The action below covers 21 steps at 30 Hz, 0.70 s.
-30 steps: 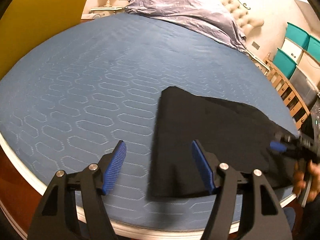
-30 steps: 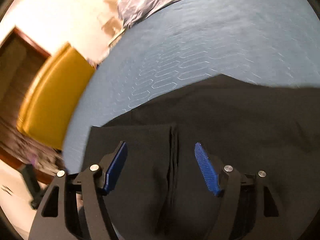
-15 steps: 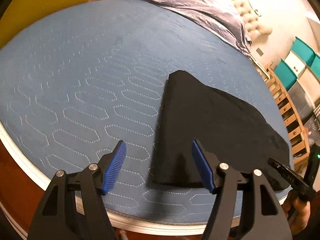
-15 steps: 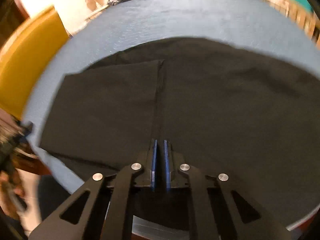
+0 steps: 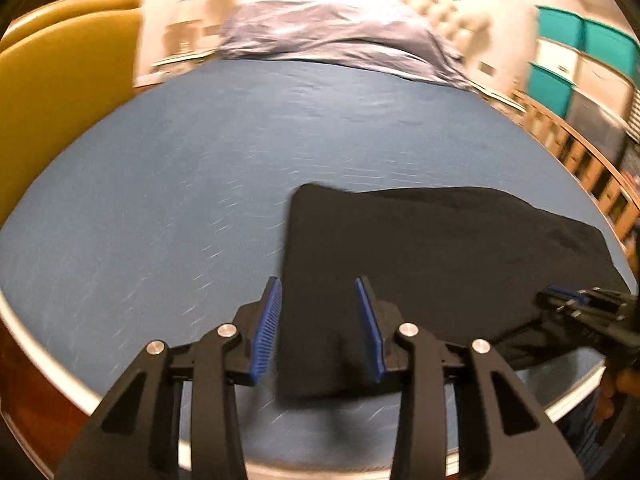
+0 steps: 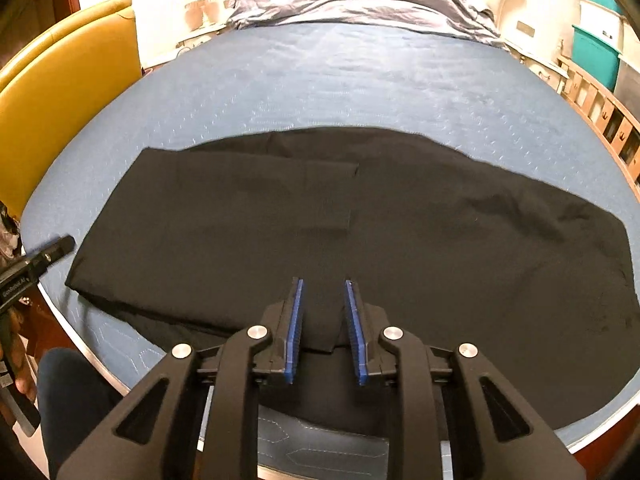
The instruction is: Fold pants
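Two grippers, left gripper (image 5: 318,328) and right gripper (image 6: 322,330), flank black pants (image 6: 360,232).

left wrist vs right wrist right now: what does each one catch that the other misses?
Left wrist only: the right gripper at the pants' near right edge.
Right wrist only: the folded-over flap's edge mid-pants, a table lamp, and the left gripper by the pants' left end.
Both: black pants on the blue mattress, yellow chair, teal bins. Left jaws have just been closing, right opening.

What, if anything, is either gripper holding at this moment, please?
Nothing: left fingers, just closing, and right fingers, just opening, both straddle the pants without pressing.
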{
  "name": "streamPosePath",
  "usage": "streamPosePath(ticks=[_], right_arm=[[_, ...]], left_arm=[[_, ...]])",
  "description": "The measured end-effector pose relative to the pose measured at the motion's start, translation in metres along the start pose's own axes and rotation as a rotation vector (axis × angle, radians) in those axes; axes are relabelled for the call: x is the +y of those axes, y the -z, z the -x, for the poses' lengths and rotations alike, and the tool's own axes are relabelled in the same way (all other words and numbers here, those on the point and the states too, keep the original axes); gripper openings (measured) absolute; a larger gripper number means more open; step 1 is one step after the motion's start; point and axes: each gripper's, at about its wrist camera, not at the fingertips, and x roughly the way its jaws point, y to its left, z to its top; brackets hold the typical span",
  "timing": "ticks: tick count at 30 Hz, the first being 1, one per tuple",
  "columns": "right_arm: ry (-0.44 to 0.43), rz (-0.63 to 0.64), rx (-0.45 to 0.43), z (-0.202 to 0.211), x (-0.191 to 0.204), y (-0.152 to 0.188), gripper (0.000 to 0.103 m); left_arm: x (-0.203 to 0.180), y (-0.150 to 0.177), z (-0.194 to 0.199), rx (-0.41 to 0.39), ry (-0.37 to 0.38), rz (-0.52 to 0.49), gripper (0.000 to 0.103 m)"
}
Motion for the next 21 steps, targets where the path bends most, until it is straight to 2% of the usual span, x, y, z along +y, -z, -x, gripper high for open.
streamPosePath(ticks=[2, 5, 8, 10, 14, 17, 19, 21], right_arm=[[0.004, -0.003, 0.02, -0.008, 0.0, 0.004, 0.024], [0.008, -0.002, 0.034, -0.012, -0.001, 0.009, 0.024], [0.014, -0.001, 0.039, -0.016, 0.001, 0.01, 0.024], [0.017, 0.0, 0.039, -0.017, 0.002, 0.011, 0.024], [0.011, -0.002, 0.04, -0.018, 0.001, 0.011, 0.024], [0.015, 0.002, 0.041, -0.02, -0.001, 0.01, 0.026], [0.015, 0.002, 0.04, -0.019, -0.001, 0.011, 0.026], [-0.001, -0.016, 0.036, -0.016, -0.005, 0.009, 0.027]], left_arm=[[-0.009, -0.016, -0.015, 0.026, 0.006, -0.028, 0.034], [-0.02, -0.046, -0.051, 0.078, -0.019, -0.094, 0.034], [-0.013, -0.061, -0.102, 0.237, -0.085, -0.1, 0.033], [-0.004, -0.061, -0.122, 0.286, -0.126, -0.078, 0.035], [-0.006, -0.055, -0.123, 0.257, -0.135, -0.109, 0.039], [0.006, -0.055, -0.103, 0.201, -0.096, -0.02, 0.04], [0.016, -0.05, -0.072, 0.115, -0.05, 0.054, 0.052], [0.026, -0.035, -0.046, 0.064, -0.041, 0.097, 0.056]])
